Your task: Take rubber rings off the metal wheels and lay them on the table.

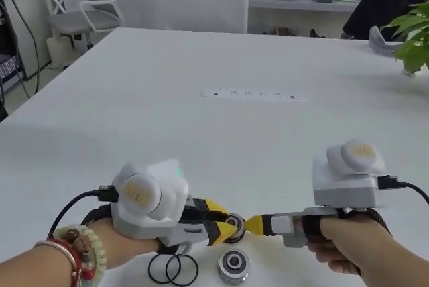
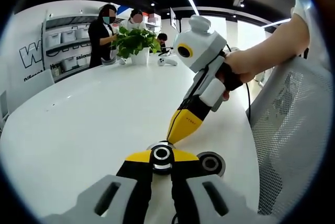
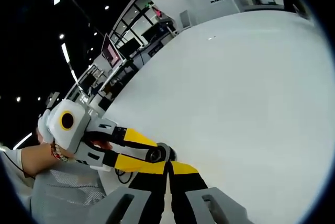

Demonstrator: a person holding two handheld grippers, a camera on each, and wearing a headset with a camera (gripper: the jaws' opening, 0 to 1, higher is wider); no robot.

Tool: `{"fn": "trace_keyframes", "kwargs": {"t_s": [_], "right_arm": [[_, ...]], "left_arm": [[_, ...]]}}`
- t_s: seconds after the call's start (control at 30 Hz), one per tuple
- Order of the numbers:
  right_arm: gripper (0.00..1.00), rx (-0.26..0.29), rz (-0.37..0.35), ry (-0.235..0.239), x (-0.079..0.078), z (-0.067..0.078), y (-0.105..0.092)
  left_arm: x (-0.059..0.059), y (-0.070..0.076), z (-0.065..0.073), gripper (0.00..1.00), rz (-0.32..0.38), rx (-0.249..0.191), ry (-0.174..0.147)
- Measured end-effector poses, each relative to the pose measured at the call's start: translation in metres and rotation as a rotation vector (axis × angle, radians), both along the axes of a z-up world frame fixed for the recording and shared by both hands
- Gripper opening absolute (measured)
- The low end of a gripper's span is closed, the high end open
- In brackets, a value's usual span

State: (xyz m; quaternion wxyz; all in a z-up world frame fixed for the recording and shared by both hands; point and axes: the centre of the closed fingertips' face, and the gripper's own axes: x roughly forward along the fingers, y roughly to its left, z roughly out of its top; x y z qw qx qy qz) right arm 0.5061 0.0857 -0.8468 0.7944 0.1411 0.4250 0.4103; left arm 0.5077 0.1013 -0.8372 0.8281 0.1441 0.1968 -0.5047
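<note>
It is probably an office or showroom: a long white meeting table [image 1: 201, 133], office chair [image 1: 87, 5], potted plant [image 2: 133, 43], wall lettering [image 2: 31, 56] and shelves [image 2: 60, 46].

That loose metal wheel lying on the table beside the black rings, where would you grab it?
By its outer rim, from straight above. The metal wheel lies flat on the table, hole facing up, so jaws could likely close on opposite sides of its round edge.

My matt, smooth white tabletop [image 1: 201, 133] carries a shiny machined-metal wheel [image 1: 234, 265] beside two thin black rubber rings [image 1: 173, 269]; my left gripper [image 1: 232, 225] wears smooth white plastic, its jaws yellow.
</note>
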Motion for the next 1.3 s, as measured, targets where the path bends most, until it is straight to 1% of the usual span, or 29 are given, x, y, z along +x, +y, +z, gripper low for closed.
{"fn": "trace_keyframes", "kwargs": {"t_s": [0.37,1.3], "right_arm": [[0.00,-0.016,0.020,-0.022,0.0003,0.0013,0.0021],[0.00,-0.039,0.035,-0.051,-0.0003,0.0042,0.0034]], "left_arm": [[0.0003,-0.0001,-0.0001,0.07,-0.002,0.003,-0.002],[0.0000,-0.0010,-0.0001,0.08,0.007,-0.005,-0.006]]}}
